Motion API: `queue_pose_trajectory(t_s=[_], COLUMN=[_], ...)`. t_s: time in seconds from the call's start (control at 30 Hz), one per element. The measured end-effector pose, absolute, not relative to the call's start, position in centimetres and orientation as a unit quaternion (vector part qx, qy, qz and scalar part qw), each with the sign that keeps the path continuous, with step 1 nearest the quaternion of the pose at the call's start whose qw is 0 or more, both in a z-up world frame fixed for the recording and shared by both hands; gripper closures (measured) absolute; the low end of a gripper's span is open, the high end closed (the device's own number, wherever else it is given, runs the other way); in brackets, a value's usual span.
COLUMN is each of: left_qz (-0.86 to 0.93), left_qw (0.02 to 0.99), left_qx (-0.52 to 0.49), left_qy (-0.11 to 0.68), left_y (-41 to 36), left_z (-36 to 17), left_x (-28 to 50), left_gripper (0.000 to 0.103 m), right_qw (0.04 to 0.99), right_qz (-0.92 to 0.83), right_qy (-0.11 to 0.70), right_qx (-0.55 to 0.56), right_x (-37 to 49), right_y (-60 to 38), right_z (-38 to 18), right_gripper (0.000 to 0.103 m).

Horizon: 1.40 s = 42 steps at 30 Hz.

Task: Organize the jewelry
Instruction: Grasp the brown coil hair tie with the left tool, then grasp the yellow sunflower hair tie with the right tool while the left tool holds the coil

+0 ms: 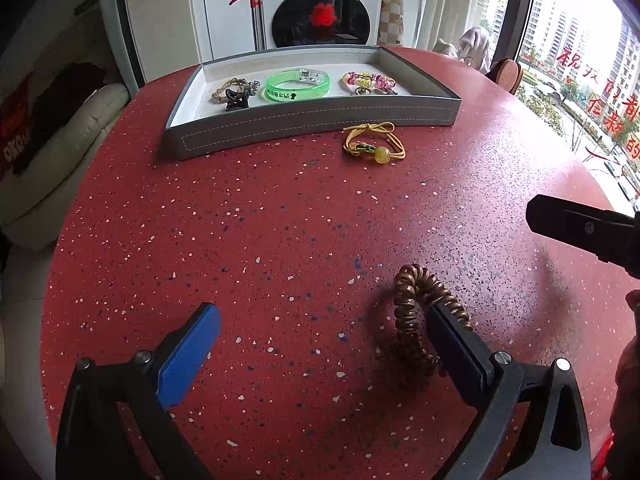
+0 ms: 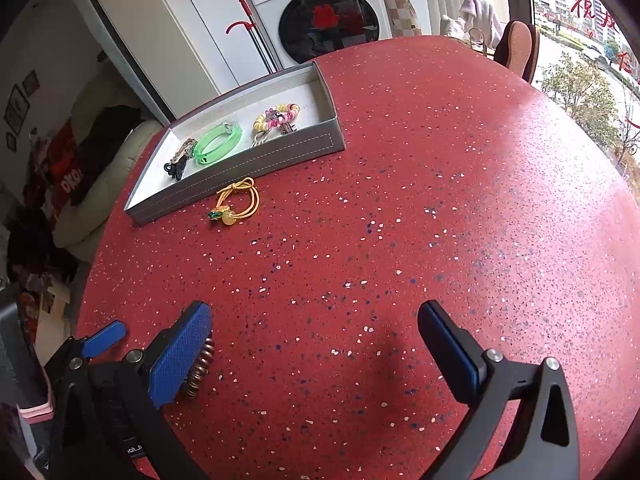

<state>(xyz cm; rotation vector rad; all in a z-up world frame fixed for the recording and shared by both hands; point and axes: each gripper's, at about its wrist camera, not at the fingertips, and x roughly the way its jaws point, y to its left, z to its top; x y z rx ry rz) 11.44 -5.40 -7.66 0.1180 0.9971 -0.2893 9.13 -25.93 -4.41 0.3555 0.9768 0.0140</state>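
A grey tray (image 1: pixel 316 119) (image 2: pixel 256 160) on the red table holds a green bangle (image 1: pixel 297 85) (image 2: pixel 218 143), a braided bracelet with a black clip (image 1: pixel 234 94) (image 2: pixel 178 162) and a pastel beaded bracelet (image 1: pixel 368 82) (image 2: pixel 278 116). A yellow cord bracelet with an amber bead (image 1: pixel 374 144) (image 2: pixel 236 202) lies just in front of the tray. A brown spiral hair tie (image 1: pixel 416 312) (image 2: pixel 200 368) lies on the table, looped around the right finger of my open left gripper (image 1: pixel 320 336). My right gripper (image 2: pixel 316 344) is open and holds nothing.
The red speckled table (image 1: pixel 280 220) is round, with its edge near a cream sofa (image 1: pixel 60 152) on the left. A washing machine (image 1: pixel 320 4) stands behind the tray. A chair (image 2: pixel 518 46) sits at the far side by the window.
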Motion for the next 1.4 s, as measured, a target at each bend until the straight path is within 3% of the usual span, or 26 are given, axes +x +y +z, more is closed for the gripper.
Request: queue_pose_trajectory(t_s=[0.47,0.57,0.67,0.8,0.87,1.0,1.27,1.33,1.4], left_qz=[-0.146,-0.152,-0.163,-0.176,-0.179,-0.179,-0.173,-0.172,-0.172], left_qw=[0.865,0.866,0.867,0.865,0.865,0.864,0.867,0.867,0.867], left_qx=[0.070,0.072,0.076,0.077,0.070,0.042,0.026,0.022,0.022], left_qy=[0.475,0.471,0.464,0.463,0.464,0.469,0.467,0.467,0.467], left_y=[-5.8,-6.0,-6.4,-6.5,-6.1,-4.8,-3.4,-3.1,-3.0], left_z=[-8.0,-7.8,-7.5,-7.2,-7.1,-6.9,-6.5,-6.5,-6.5], left_x=[11.8,11.8,11.6,11.5,11.5,11.5,11.6,11.8,11.8], left_gripper=[0.000,0.007,0.027,0.062,0.072,0.073,0.073,0.073,0.073], right_qw=[0.868,0.868,0.866,0.863,0.863,0.862,0.870,0.873,0.874], right_qz=[0.027,0.035,0.045,0.060,0.063,0.064,0.048,0.040,0.040], right_qy=[0.478,0.479,0.482,0.490,0.492,0.497,0.491,0.486,0.484], right_qx=[0.131,0.128,0.122,0.104,0.092,0.073,-0.001,-0.015,-0.010], right_x=[13.5,14.9,16.2,17.9,18.6,19.7,20.2,20.0,19.8], right_y=[-24.2,-23.7,-22.9,-21.4,-20.6,-19.1,-16.3,-16.1,-16.2], right_z=[-3.9,-3.9,-4.2,-5.0,-5.3,-6.0,-7.0,-6.9,-6.7], right_gripper=[0.000,0.000,0.000,0.003,0.004,0.015,0.028,0.037,0.057])
